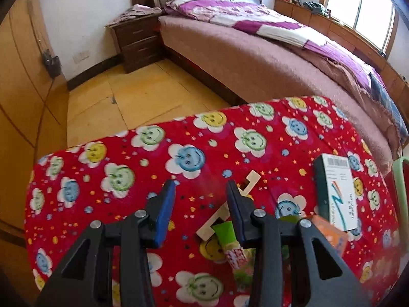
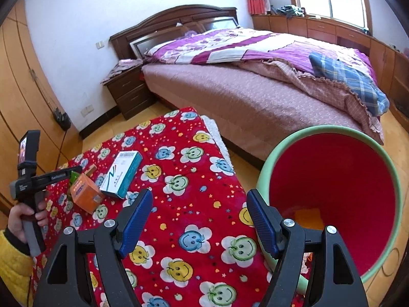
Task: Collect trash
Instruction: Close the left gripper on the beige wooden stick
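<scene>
**Reaching for the first piece of trash, bin waiting at the right**

Nearest to us, the left hand-held gripper point(image 1: 200, 192) hangs over the red smiley-print table point(image 1: 127, 158) with its blue pads partly spread and nothing between them. Just under and beyond its right finger lie a green snack wrapper point(image 1: 230, 240) and a white cardboard strip point(image 1: 245, 189); an orange carton point(image 1: 329, 232) and a teal-and-white medicine box point(image 1: 334, 192) sit just to the right, touching one another.

The right hand-held gripper point(image 2: 199, 217) is spread wide and empty, poised over the table's near edge, right beside the green-rimmed red bin point(image 2: 281, 148). From this side we see the left tool in the person's hand point(image 2: 25, 217), close to the small pile.

We judge the step to be the approach to a first pick. The next move calls for lowering the left pads around the wrapper or strip, closing, then carrying it across to the bin.

The bin tilts its mouth toward us. Its red inside looks nearly bare; an orange patch shows at the bottom, and we cannot tell whether that is trash.
</scene>
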A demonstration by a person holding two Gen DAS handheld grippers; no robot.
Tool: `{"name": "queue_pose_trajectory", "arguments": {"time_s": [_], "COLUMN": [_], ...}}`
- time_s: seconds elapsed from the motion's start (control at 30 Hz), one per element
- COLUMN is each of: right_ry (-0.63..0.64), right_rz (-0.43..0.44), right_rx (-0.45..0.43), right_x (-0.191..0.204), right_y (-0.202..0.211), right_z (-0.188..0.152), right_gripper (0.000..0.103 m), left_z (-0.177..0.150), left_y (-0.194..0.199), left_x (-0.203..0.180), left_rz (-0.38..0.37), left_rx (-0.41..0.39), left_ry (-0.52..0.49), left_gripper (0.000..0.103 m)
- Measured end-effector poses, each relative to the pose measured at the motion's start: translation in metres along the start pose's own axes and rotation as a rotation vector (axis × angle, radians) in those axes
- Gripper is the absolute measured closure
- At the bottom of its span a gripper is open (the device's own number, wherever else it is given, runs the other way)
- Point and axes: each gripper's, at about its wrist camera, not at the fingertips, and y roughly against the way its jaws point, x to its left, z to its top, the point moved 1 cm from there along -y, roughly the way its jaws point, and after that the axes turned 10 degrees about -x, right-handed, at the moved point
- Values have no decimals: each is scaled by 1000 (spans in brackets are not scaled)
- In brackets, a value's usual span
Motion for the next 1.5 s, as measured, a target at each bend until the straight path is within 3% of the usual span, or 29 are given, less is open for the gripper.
{"name": "queue_pose_trajectory", "arguments": {"time_s": [0.07, 0.27, 0.57, 0.8, 1.07, 1.13, 1.2, 1.23, 1.5], "right_ry": [5, 1, -6, 2, -1, -1, -2, -3, -16], "right_rz": [-2, 9, 22, 22, 32, 33, 33, 33, 45], "right_rx": [7, 19, 24, 26, 36, 38, 39, 39, 36], "right_x": [1, 1, 0, 0, 1, 0, -1, -1, -2], "right_y": [-6, -13, -14, -12, -15, -15, -16, -15, -13], "right_z": [-1, -4, -8, -10, -13, -14, -14, -14, -15], "right_gripper": [26, 26, 26, 26, 26, 26, 26, 26, 26], "left_z": [0, -2, -14, -19, -16, -15, -15, -16, -25], "left_y": [-3, -8, 2, 5, -4, -4, -3, -2, 10], "left_x": [1, 8, -1, -5, -21, -19, -18, -17, -9], "left_rz": [-42, -56, -61, -107, -51, -52, -49, -47, -46], "left_rx": [-2, 15, 7, 21, -7, -17, -32, -34, -21], "left_ry": [28, 89, 39, 34, -58, -37, -24, -17, 18], "left_gripper": [60, 55, 55, 55, 55, 60, 86, 89, 89]}}
